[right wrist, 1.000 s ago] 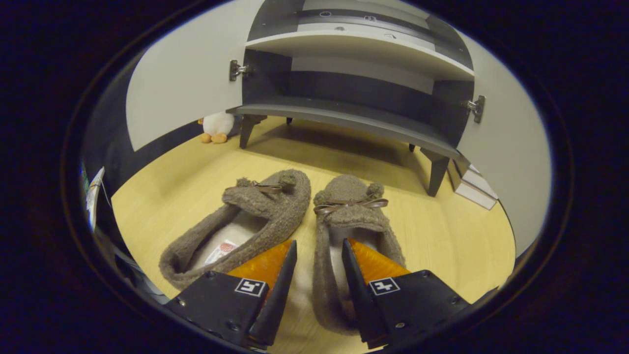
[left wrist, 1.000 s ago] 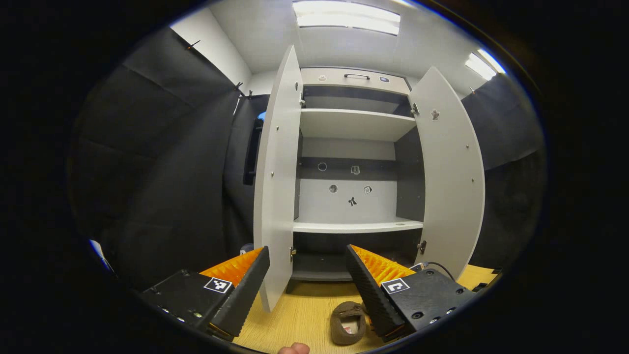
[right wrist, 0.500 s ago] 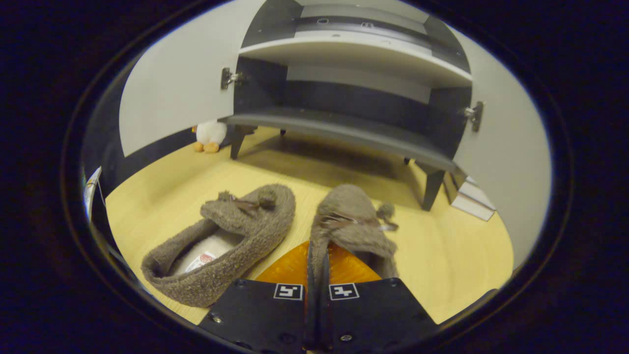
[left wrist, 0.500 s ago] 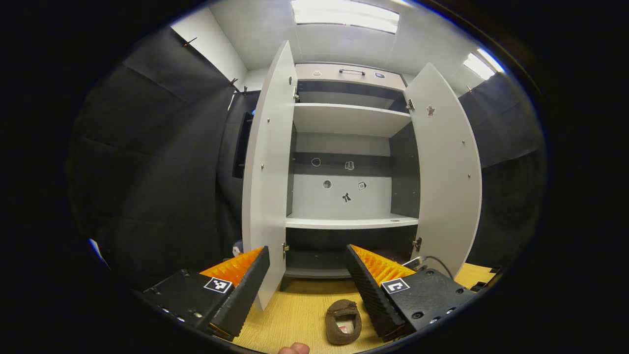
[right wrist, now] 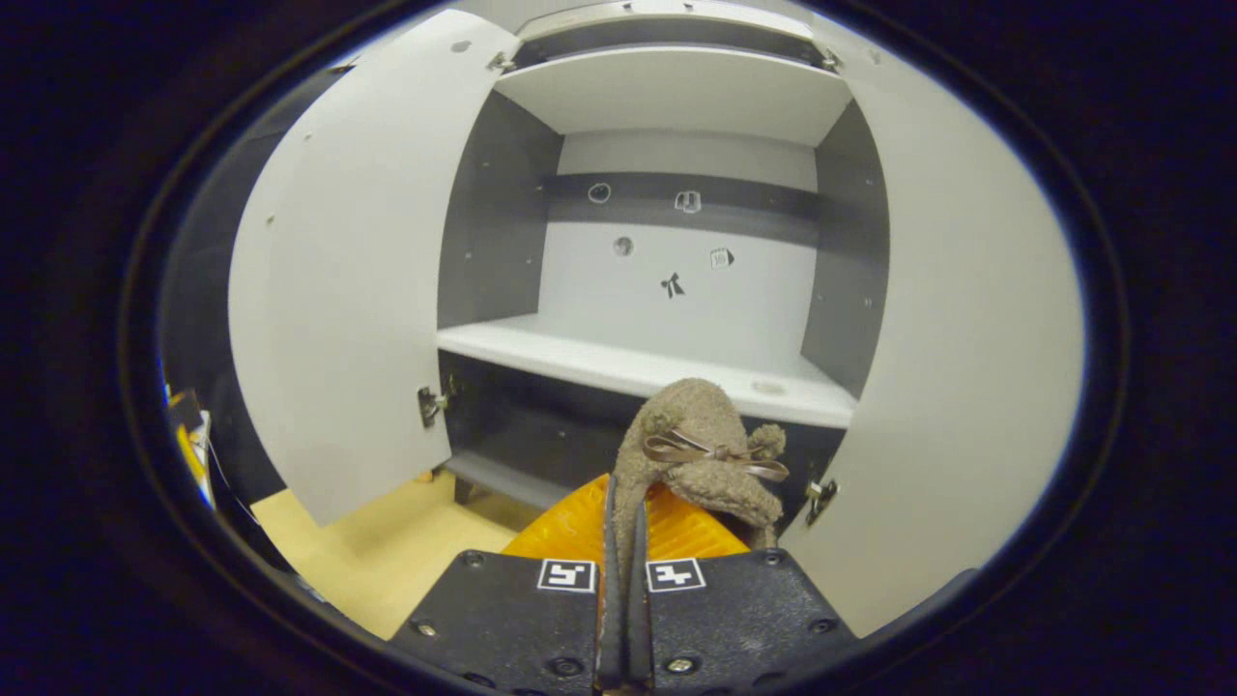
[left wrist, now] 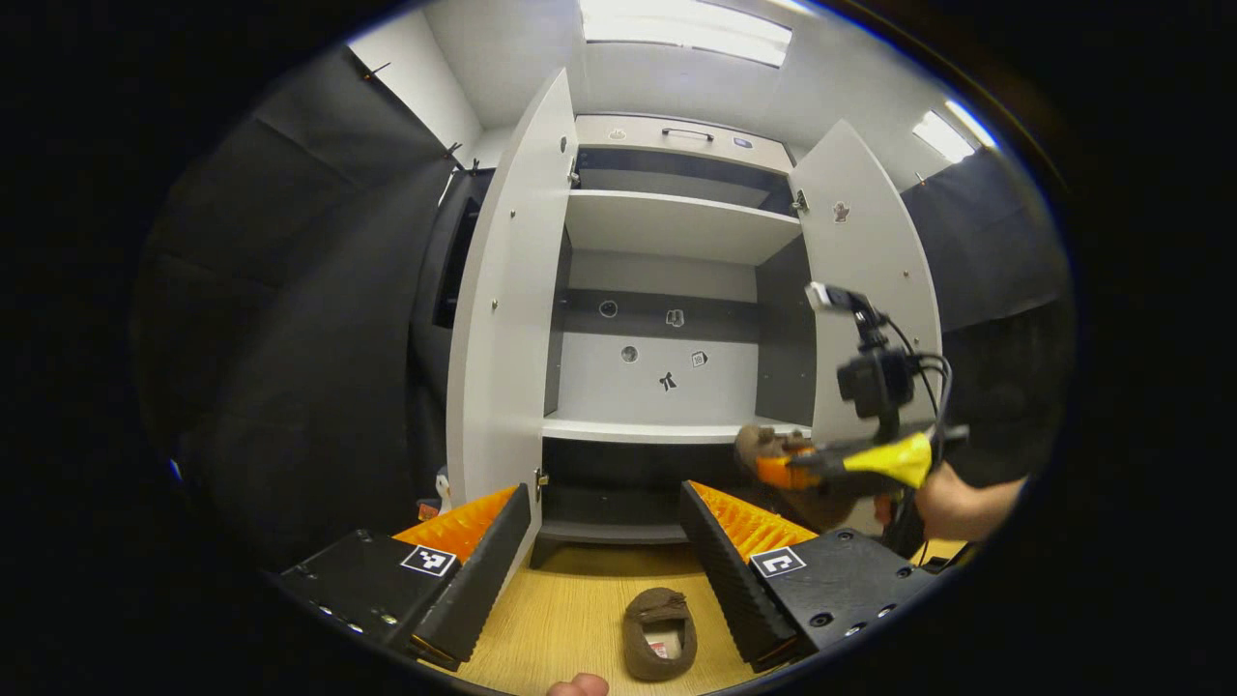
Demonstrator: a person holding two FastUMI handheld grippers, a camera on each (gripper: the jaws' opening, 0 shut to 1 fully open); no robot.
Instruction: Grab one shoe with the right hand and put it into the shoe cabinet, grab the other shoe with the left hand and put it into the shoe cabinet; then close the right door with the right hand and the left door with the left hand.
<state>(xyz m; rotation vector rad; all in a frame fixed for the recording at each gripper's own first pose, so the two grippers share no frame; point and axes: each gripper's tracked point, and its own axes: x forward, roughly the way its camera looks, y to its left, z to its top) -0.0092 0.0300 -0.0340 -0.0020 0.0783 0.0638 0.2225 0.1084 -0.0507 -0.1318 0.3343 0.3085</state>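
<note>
The brown fleece slipper (right wrist: 698, 454) is clamped by its side wall between the right tool's (right wrist: 623, 541) fingers, which are pressed together on the fabric. It hangs in the air in front of the open shoe cabinet (right wrist: 667, 362), level with the front edge of the white shelf (right wrist: 580, 353) and not yet resting on anything. Its long axis runs along the tool, toe and ribbon bow leading toward the cabinet interior, heel back at the fingers.

The second slipper (left wrist: 660, 633) lies on the wooden floor (left wrist: 570, 619) in front of the cabinet, toe toward it, untouched. The left tool (left wrist: 604, 561) hovers above the floor with its fingers well apart, holding nothing.

The left door (left wrist: 507, 319) and the right door (left wrist: 870, 290) both stand wide open.

Judgement: the first shoe is grasped and lifted, its placement pending. Outstanding are the second shoe's pickup and placement and the closing of both doors.
</note>
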